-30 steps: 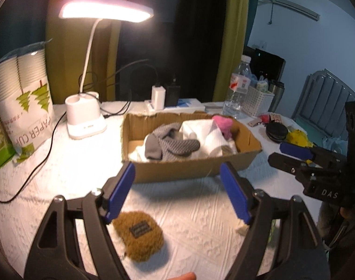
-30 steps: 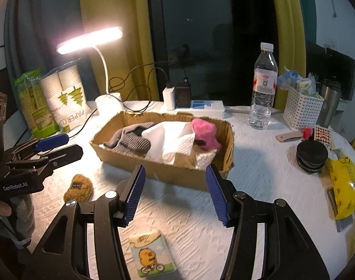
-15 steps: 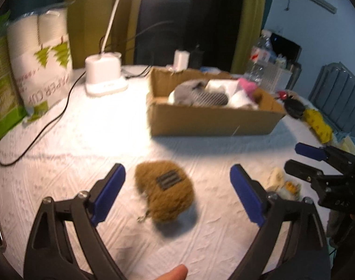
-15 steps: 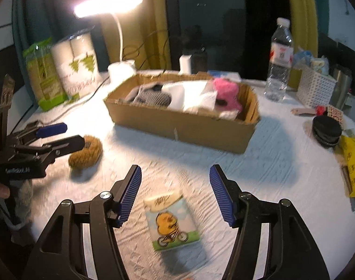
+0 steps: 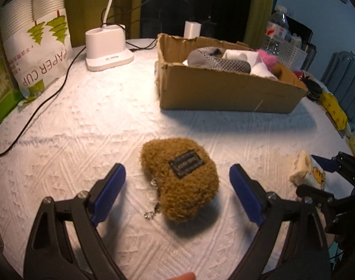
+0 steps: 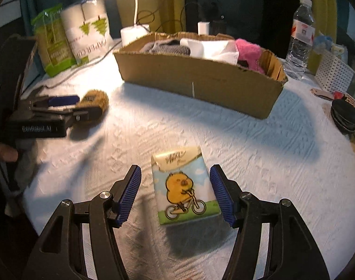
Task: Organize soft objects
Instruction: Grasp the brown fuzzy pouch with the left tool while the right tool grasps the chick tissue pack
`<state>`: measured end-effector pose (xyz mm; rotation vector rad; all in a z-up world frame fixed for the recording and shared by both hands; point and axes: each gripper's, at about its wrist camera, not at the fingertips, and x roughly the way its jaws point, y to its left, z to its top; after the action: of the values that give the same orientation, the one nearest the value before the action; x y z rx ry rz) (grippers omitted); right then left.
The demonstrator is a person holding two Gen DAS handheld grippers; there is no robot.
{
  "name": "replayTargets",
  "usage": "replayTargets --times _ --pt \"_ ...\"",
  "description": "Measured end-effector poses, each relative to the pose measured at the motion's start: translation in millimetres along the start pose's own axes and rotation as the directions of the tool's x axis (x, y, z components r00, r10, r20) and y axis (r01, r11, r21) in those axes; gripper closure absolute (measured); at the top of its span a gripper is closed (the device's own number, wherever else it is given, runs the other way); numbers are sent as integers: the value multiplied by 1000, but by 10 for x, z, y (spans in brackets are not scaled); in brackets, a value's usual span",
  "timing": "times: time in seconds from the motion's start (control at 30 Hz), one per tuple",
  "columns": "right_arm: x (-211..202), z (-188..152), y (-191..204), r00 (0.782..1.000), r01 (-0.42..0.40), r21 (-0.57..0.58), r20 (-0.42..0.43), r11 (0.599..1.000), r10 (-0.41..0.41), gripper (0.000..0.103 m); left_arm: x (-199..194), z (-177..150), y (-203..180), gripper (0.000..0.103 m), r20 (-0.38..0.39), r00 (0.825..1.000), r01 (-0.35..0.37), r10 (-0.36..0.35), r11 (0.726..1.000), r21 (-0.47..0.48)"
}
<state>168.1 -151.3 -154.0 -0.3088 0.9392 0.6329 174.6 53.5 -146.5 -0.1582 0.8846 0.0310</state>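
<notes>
Two soft things lie on the white textured tablecloth (image 5: 88, 126), each framed by its own tongs. Through the left wrist camera I see my left gripper (image 5: 177, 182) spread wide around the fuzzy brown heart-shaped pouch (image 5: 181, 179), pads clear on both sides; its dark woven patch faces up, its bead chain trails toward me, its long axis slants away leftward. Beyond sits the brown cardboard box (image 5: 224, 93), holding grey, white and pink fabrics.

Through the right wrist camera, my right gripper (image 6: 176, 192) is likewise spread, straddling the flat pastel tissue pack with a cartoon chick on a bicycle (image 6: 184, 186). Its long axis runs along my fingers; the right pad looks nearly touching.
</notes>
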Motion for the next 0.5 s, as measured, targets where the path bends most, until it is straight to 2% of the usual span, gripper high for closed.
replayTargets --times 0.03,0.1,0.13,0.17,0.2,0.3,0.5 --pt "16 -14 -4 1000 -3 -2 -9 1000 3 38 6 2 -6 16 -3 1000 2 -2 1000 3" --pt "28 -24 -7 1000 -5 -8 -14 1000 5 40 32 1 -24 33 -18 1000 1 -1 1000 10" --pt "26 -24 -10 1000 -7 -10 -15 1000 7 43 39 -2 -32 36 -20 1000 -10 10 1000 16" --pt "26 -22 -16 1000 -7 -11 -15 1000 7 54 32 0 -42 45 -17 1000 -6 7 1000 22" --pt "25 -17 -25 1000 -10 -11 -17 1000 10 54 28 -2 -55 48 -17 1000 1 -1 1000 29" --pt "11 15 -22 1000 -15 -22 -15 1000 15 54 11 -7 -68 53 -11 1000 11 -11 999 35" --pt "-38 139 -41 1000 -15 -31 12 999 15 54 -35 -5 -118 54 0 999 34 -34 998 49"
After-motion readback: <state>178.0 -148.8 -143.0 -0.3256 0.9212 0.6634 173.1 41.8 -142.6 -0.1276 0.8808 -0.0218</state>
